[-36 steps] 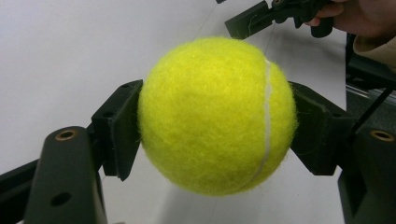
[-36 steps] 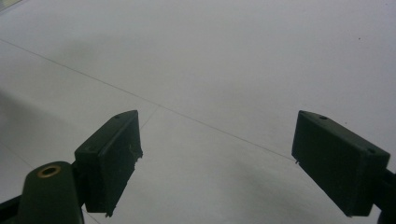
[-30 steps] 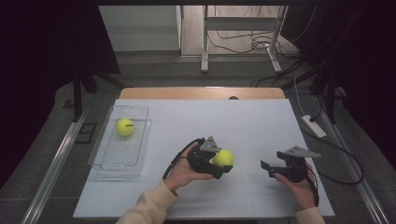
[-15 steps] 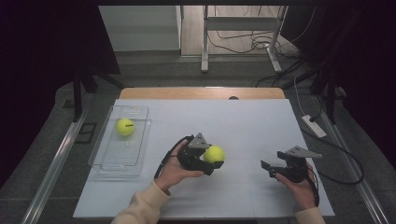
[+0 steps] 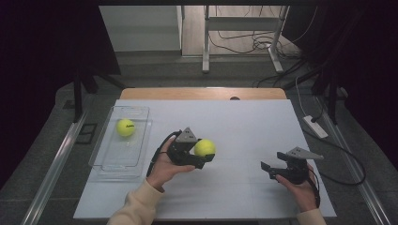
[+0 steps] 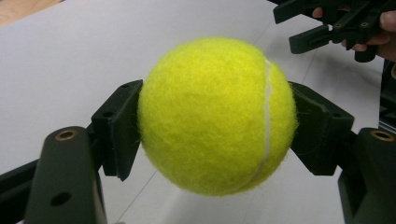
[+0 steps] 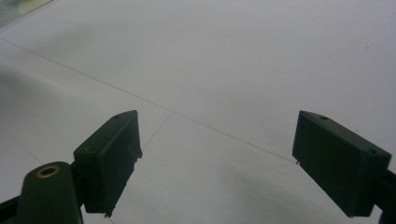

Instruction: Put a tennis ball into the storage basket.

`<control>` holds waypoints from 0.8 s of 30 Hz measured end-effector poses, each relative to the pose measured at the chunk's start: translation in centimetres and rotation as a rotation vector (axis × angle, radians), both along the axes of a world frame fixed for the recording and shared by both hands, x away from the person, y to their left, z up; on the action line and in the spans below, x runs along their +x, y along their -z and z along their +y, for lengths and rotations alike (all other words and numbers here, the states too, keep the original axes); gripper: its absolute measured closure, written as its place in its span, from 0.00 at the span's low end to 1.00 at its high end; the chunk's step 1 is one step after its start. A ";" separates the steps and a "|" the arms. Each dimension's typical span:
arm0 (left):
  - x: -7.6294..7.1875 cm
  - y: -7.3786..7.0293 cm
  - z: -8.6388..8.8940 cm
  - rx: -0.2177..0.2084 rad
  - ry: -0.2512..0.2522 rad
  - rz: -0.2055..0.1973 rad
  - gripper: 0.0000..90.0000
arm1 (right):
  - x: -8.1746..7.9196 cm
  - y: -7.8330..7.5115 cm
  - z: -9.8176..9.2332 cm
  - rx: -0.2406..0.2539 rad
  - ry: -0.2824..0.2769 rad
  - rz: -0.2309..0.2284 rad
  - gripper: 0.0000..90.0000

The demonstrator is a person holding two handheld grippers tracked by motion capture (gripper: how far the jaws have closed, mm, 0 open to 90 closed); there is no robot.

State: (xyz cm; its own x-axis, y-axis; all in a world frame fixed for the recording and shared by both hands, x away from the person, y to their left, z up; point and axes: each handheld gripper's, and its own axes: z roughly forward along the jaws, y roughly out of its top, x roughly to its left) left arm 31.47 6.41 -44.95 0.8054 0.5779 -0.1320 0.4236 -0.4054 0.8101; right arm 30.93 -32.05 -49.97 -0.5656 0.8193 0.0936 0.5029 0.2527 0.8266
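Note:
My left gripper [image 5: 202, 157] is shut on a yellow tennis ball [image 5: 204, 148] and holds it just above the white table sheet [image 5: 244, 126], left of centre. In the left gripper view the ball [image 6: 217, 114] sits squeezed between both black pads [image 6: 119, 128]. A second tennis ball [image 5: 125, 127] lies in the clear plastic tray [image 5: 109, 164] at the table's left. My right gripper [image 5: 268, 169] rests low over the sheet at the right, open, with nothing between its pads [image 7: 112, 156].
The right hand's gripper [image 6: 336, 25] appears at the top right of the left gripper view. A white power strip [image 5: 315, 126] and cables lie off the sheet's right edge. A wooden strip [image 5: 202, 93] borders the far side.
My left gripper has carried the ball leftward toward the tray and slightly up. The right gripper has stayed put.

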 end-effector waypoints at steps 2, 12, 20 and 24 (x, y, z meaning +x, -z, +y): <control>0.0 0.0 0.2 -0.001 -0.006 0.000 0.30 | 0.0 0.0 0.1 0.003 -0.002 0.000 0.17; 0.5 -0.4 2.6 -0.010 -0.076 0.000 0.30 | -0.1 -0.3 0.1 0.016 -0.005 -0.003 0.14; 0.6 -0.7 4.1 -0.019 -0.119 0.001 0.30 | -0.1 -0.4 0.2 0.018 -0.002 -0.004 0.13; 0.7 -0.9 4.7 -0.022 -0.139 -0.004 0.30 | -0.1 -0.4 0.2 0.014 -0.003 -0.005 0.13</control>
State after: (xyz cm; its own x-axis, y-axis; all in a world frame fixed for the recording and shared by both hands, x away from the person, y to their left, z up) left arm 32.17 11.11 -44.04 0.7182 0.6810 -0.1429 0.4715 -0.3253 0.8196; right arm 30.83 -31.83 -49.54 -0.5684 0.8164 0.1024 0.4979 0.2421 0.8328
